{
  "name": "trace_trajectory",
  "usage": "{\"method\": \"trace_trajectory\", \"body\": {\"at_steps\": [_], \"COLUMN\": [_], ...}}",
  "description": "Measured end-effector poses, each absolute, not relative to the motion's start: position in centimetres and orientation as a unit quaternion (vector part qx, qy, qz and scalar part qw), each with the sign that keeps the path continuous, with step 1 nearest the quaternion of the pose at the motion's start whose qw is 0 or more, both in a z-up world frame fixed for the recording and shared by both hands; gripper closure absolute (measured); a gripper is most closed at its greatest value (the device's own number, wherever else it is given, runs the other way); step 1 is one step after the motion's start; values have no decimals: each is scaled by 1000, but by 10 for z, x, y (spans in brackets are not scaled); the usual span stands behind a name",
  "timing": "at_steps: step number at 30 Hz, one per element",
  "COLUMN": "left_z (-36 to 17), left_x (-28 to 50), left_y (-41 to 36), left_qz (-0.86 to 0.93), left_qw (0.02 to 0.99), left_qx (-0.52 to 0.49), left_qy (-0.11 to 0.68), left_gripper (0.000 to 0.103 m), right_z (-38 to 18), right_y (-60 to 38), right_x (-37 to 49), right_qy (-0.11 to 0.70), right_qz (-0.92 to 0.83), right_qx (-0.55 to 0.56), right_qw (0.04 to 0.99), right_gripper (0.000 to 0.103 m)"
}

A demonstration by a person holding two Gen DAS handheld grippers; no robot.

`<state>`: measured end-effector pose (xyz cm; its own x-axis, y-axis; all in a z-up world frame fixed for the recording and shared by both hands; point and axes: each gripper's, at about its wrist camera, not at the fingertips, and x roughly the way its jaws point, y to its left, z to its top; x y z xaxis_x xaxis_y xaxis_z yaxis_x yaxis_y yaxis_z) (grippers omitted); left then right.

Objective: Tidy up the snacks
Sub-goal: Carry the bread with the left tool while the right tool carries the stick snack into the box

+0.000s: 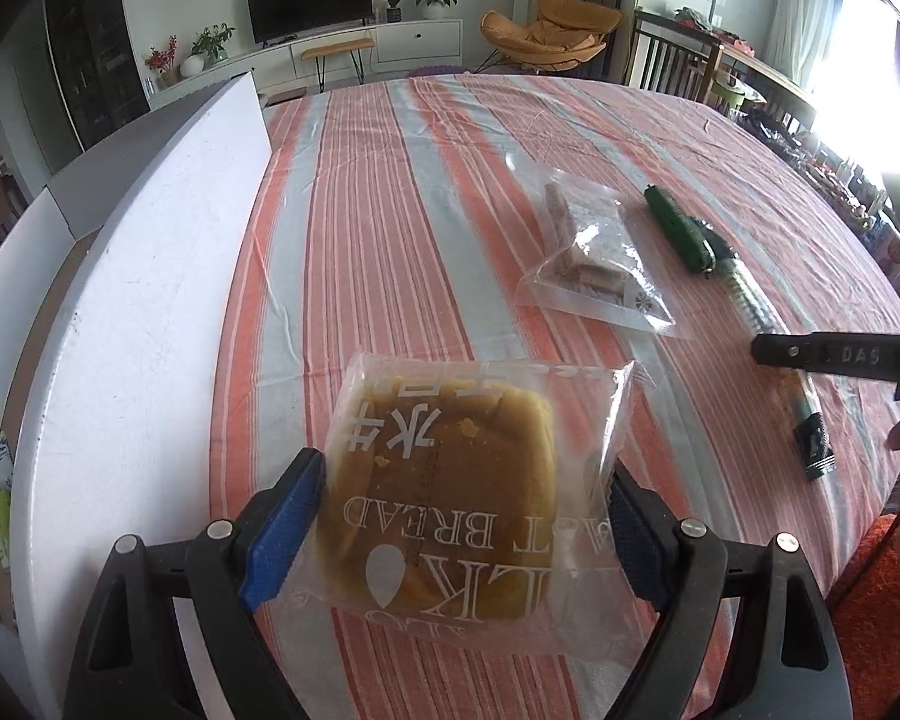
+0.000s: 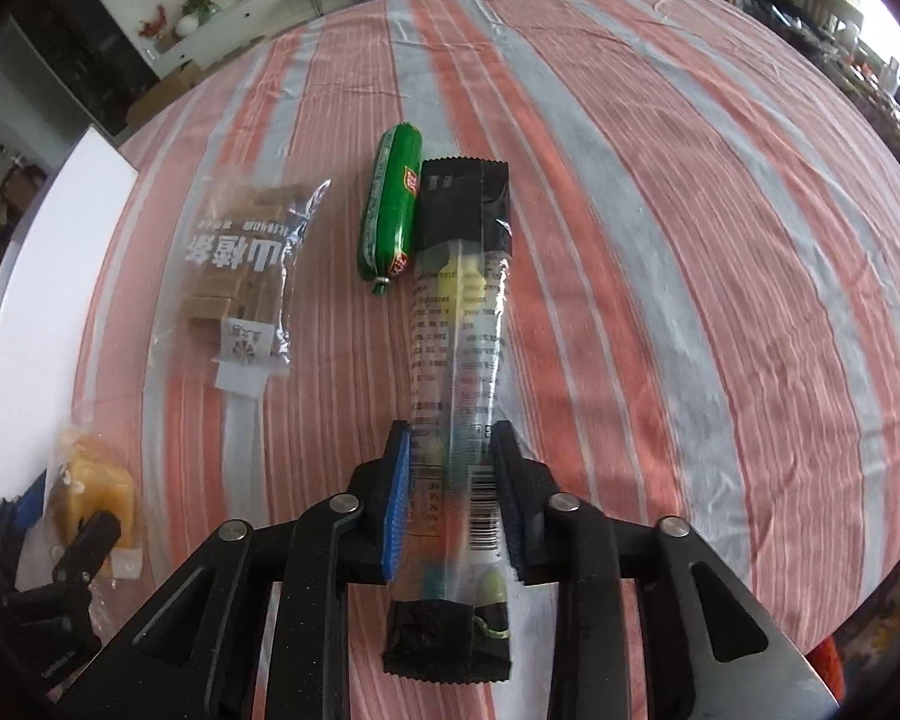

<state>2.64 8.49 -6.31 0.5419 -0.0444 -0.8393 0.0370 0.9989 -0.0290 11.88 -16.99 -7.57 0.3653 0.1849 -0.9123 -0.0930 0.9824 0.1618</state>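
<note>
left tool [image 1: 462, 516] tilted down, clamps bread pack [image 1: 450, 480]; right tool [image 2: 450, 498] steeper, grips candy tube [image 2: 459, 360]

The far half and right side of the desk [image 2: 720, 210] lie bare. A white board [image 1: 150, 276] walls the left edge; a sausage [image 2: 390, 204] and biscuit bag [image 2: 240, 276] crowd the middle.

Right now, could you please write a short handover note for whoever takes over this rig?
Left gripper: jaws closed on the bread packet, held above the striped tablecloth.
Right gripper: jaws around the long clear packet; firm contact not certain.
Beside it lies the green sausage, then the bag of brown bars.
Done: nothing visibly sorted yet.
Left: place all four snacks; a white board stands at the table's left edge.
</note>
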Motion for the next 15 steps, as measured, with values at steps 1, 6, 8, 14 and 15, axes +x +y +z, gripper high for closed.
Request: {"method": "trace_trajectory", "body": {"at_steps": [1,6,8,14,15], "left_z": [-61,-41,-36,-35,-37], "left_x": [25,14,10,9,10], "left_y": [84,91,95,100,98], "left_qz": [-27,-55,-64,-72,-71], "left_qw": [878,884,885,889,887], "left_qx": [-7,-18,-26,-32,-26], "left_qy": [479,463,461,452,455], "left_gripper": [17,27,36,36,26], "right_z": [-76,-72,-64,-33,-30], "right_y": [-166,-180,-199,-223,-223], "right_x": [119,120,115,89,85], "right_qy": [553,541,530,497,494], "right_qz": [79,60,60,83,87], "right_qx": [31,78,135,183,183], "right_qw": [829,835,835,844,845], "right_gripper": [63,82,82,82,82]}}
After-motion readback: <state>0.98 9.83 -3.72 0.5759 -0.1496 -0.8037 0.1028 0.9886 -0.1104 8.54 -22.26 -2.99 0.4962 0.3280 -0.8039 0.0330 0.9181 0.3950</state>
